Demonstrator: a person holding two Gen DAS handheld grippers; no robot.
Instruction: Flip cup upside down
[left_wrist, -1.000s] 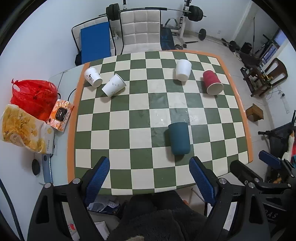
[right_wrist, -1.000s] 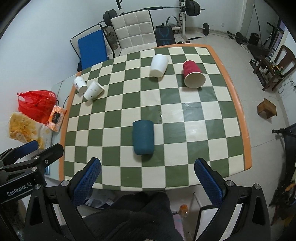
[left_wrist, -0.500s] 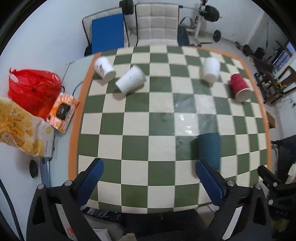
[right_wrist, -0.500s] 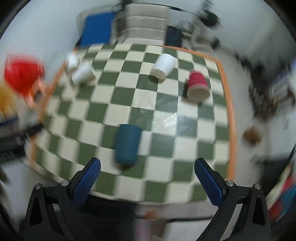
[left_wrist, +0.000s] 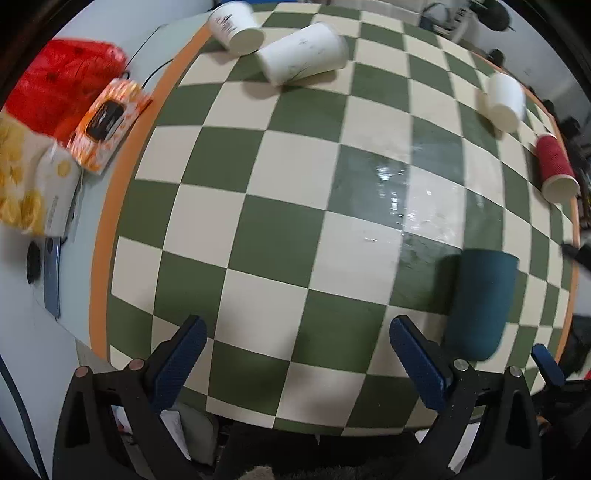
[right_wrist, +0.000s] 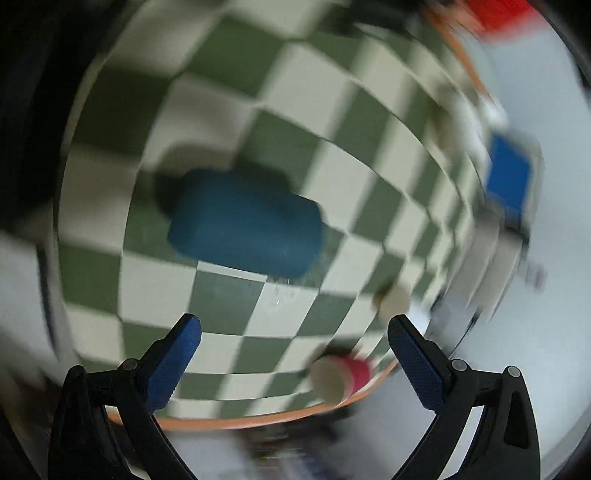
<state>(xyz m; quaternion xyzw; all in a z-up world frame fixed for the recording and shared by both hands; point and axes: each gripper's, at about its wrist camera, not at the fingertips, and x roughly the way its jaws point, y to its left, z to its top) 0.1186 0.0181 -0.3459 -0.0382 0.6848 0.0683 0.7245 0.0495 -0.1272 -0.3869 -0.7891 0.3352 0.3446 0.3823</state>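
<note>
1. Left wrist view: the left gripper (left_wrist: 295, 341) is seen with its two blue-padded fingers spread wide apart and nothing held between them. It is positioned over the near edge of the green-and-cream checkered table (left_wrist: 258, 177).

2. Left wrist view: the dark teal cup (left_wrist: 482, 301) is found lying on its side on the table, just to the right of the gripper's right finger (left_wrist: 417, 363) and outside the gap between the fingers. No contact between finger and cup can be confirmed.

3. Left wrist view: further cups are seen lying well apart from the gripper: two white paper cups (left_wrist: 303, 51) at the far left of the table, a plain white cup (left_wrist: 506, 101) at the far right, and a red cup (left_wrist: 556, 168) near the right rim. A red plastic bag (left_wrist: 59, 85), an orange packet (left_wrist: 105, 127) and a yellow snack bag (left_wrist: 26, 184) are seen on the pale surface left of the table.

4. Right wrist view: the picture is heavily blurred. The right gripper (right_wrist: 295, 341) is shown with fingers spread wide and empty.

5. Right wrist view: the dark teal cup (right_wrist: 247, 223) is seen on its side on the checkered table (right_wrist: 332, 147), ahead of the gripper and slightly left of centre, apart from both fingertips. The red cup (right_wrist: 341, 374) appears near the orange rim, between the fingers in the picture but not gripped.
</note>
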